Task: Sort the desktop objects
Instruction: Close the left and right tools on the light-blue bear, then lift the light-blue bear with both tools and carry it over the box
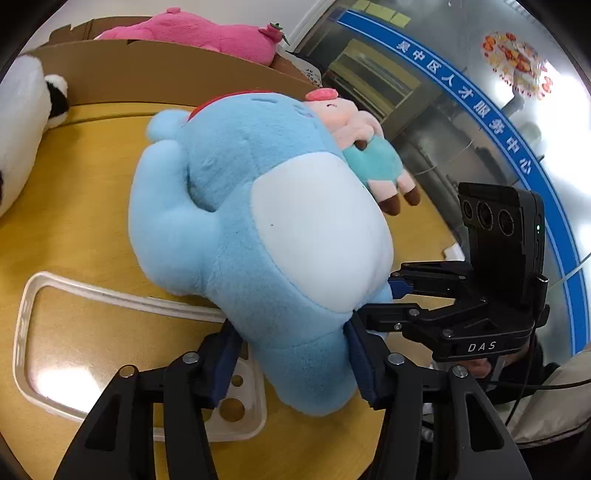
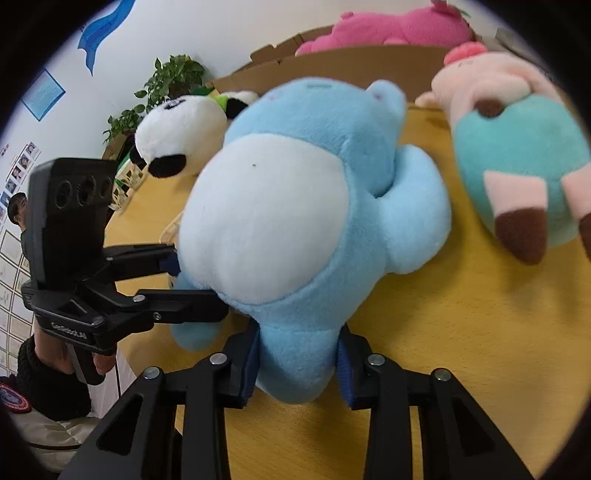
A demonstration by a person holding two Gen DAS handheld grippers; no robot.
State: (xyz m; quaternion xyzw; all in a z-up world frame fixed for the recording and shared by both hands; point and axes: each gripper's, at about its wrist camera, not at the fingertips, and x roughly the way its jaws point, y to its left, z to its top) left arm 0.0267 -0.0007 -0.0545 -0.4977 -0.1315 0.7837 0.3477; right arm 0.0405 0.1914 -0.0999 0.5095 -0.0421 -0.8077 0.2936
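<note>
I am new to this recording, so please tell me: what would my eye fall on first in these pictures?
First, the big blue plush toy with a white belly, lying mid-table. The left gripper and right gripper each close their jaws on one of its legs. Beside it lies a small pink pig toy, and a pink plush sits in the cardboard box behind.

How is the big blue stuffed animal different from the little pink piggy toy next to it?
The blue plush looks much bigger than the pink pig plush. The blue plush is light blue with a pale belly; the pig plush is pink with a teal outfit and brown hooves. The left gripper and the right gripper each pinch a leg of the blue plush; nothing holds the pig plush. Both are soft toys over the yellow table.
</note>
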